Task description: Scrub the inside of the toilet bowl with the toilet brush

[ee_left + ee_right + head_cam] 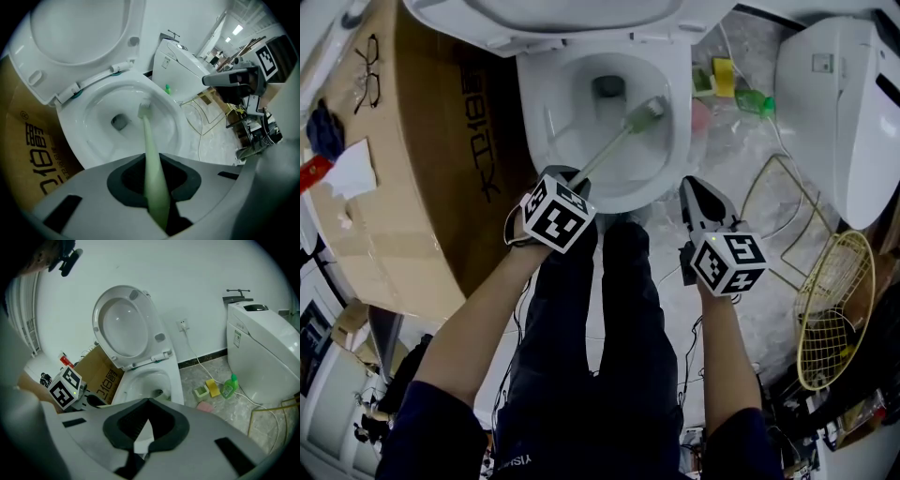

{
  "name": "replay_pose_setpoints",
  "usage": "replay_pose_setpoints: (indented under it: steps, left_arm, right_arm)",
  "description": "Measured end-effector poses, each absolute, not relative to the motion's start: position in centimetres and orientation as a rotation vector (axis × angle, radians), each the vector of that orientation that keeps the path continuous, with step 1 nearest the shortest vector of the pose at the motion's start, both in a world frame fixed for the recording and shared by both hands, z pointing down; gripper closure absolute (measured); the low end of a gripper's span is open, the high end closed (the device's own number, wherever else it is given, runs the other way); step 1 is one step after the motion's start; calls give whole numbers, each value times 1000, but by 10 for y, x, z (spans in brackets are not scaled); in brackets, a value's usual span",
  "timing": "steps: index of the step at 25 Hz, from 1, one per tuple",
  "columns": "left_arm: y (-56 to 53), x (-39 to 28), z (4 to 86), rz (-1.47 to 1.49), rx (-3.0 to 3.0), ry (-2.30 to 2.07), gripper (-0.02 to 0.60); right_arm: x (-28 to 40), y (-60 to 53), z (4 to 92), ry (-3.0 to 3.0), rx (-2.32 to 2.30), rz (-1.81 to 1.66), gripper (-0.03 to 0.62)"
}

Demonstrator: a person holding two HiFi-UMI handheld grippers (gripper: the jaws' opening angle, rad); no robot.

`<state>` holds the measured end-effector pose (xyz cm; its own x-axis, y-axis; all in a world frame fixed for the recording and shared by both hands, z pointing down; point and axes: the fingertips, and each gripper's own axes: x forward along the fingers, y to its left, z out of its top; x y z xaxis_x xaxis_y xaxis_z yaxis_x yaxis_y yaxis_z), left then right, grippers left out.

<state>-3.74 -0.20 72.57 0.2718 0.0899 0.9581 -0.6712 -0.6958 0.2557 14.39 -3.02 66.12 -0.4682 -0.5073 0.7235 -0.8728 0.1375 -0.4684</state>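
Observation:
The white toilet bowl (551, 112) stands open with its lid up (124, 324). A pale green toilet brush (619, 141) reaches into the bowl, its head (645, 114) against the inner right wall, beside the drain hole. My left gripper (572, 180) is shut on the brush handle (152, 159) in front of the bowl's rim. The left gripper view looks along the handle to the brush head (144, 110). My right gripper (696, 195) hovers to the right of the bowl's front, shut and holding nothing; it also shows from the side, right gripper (229, 79).
A large cardboard box (403, 169) stands left of the toilet, with glasses (367, 70) on it. A second white toilet (844, 112) is at the right. A green bottle (755, 101), a yellow sponge (724, 77) and a yellow wire rack (834, 309) lie on the floor.

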Motion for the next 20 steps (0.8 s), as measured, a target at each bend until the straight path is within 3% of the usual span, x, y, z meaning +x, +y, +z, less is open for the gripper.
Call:
replay_pose_setpoints:
  steps: [20]
  left_arm:
    - [51, -114, 712, 1790, 1775, -227, 505]
  right_arm:
    - [101, -18, 653, -2068, 1268, 1248, 589]
